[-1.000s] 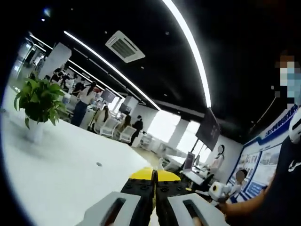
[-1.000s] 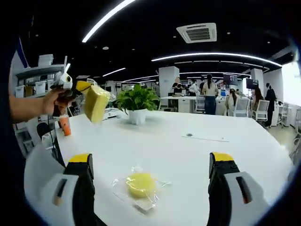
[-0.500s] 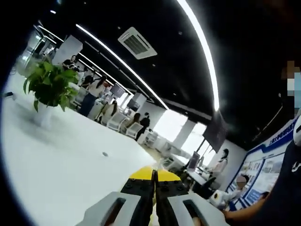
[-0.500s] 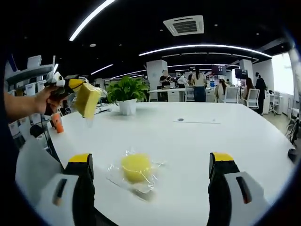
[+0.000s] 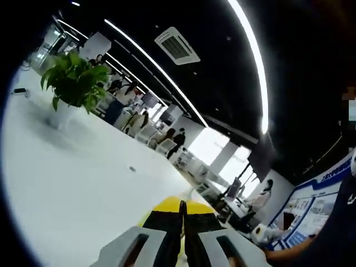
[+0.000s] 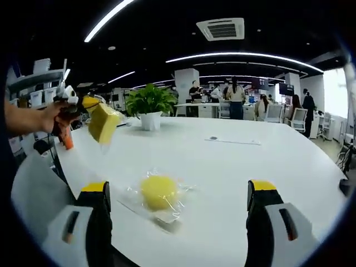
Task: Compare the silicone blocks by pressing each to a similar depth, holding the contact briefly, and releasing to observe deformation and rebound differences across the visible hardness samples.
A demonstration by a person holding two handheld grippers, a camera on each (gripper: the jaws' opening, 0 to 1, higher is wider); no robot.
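In the right gripper view, the right hand-held gripper (image 6: 178,211) rises from the bottom of the frame with its yellow-tipped black jaws spread wide apart and nothing between them. Between the jaws and a little beyond them, at lower centre, a round yellow silicone block in a clear plastic wrapper (image 6: 159,193) lies on the white table (image 6: 267,167).

At the upper left of that frame a person's hand (image 6: 47,118) holds the left hand-held gripper (image 6: 93,107) up above the table, its jaws closed on a flat rectangular yellow silicone block (image 6: 103,123) that hangs tilted in the air, clear of the table top. A green leafy plant in a white pot (image 6: 149,104) stands on the table further back, left of centre.

In the left gripper view, the left gripper's jaws at bottom centre stand almost together, with a thin sliver of yellow showing in the gap. The table fills the lower left, and the plant sits at upper left.
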